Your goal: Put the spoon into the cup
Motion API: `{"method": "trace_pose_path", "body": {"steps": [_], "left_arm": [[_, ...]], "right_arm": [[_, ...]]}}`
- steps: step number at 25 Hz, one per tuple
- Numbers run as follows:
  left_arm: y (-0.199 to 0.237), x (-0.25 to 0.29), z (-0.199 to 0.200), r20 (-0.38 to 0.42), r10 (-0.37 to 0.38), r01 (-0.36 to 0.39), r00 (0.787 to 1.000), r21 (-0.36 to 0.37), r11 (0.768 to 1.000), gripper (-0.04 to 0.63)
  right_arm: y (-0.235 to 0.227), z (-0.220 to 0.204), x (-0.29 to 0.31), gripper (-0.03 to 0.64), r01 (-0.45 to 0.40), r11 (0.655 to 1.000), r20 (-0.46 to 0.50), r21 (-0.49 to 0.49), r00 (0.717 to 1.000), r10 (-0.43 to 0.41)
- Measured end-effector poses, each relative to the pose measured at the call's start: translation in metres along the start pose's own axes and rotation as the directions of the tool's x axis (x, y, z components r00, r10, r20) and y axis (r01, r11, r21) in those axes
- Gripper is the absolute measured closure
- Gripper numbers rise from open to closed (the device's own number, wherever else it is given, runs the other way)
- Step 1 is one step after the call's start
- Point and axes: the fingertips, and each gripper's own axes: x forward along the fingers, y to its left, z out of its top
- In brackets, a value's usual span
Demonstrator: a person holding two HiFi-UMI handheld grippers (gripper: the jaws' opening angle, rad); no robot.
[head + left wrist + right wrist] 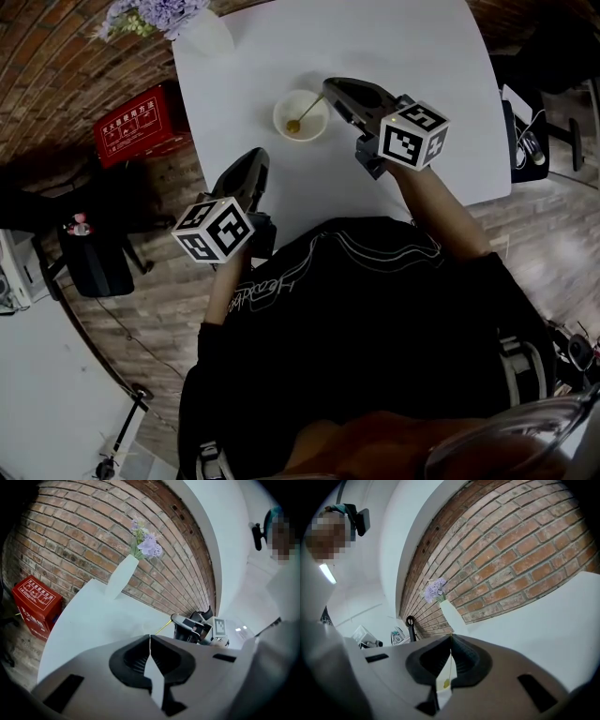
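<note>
Item: spoon (302, 118), slim and gold. Its bowl end is already inside the white cup (280, 105) on the desk (422, 56), and its handle slants up to the right gripper (328, 90), whose jaws are closed on it. Left gripper (255, 159): jaws together, nothing in them, by the desk's near edge, apart from the cup. We judge the placing step nearly finished. Next, the right jaws must part so the handle leans on the rim.
</note>
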Motion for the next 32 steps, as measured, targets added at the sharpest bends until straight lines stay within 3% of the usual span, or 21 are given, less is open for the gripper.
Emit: {"method": "trace_pose_path", "body": {"steps": [15,32], "left_arm": [[0.01,0.007,-0.01,-0.031,0.006,-0.007,0.999,-0.031,0.999,0.588],[0.011,0.002,-0.018,-0.031,-0.002,0.0,1.0,-0.046,0.999,0.588]], "right_arm": [[-0.009,-0.013,0.011,0.618,0.017,0.999,-0.022,-0.028,1.0,-0.017],[-0.021,-0.02,0.006,0.614,0.053,0.998,-0.023,0.019,0.998,-0.053]]}}
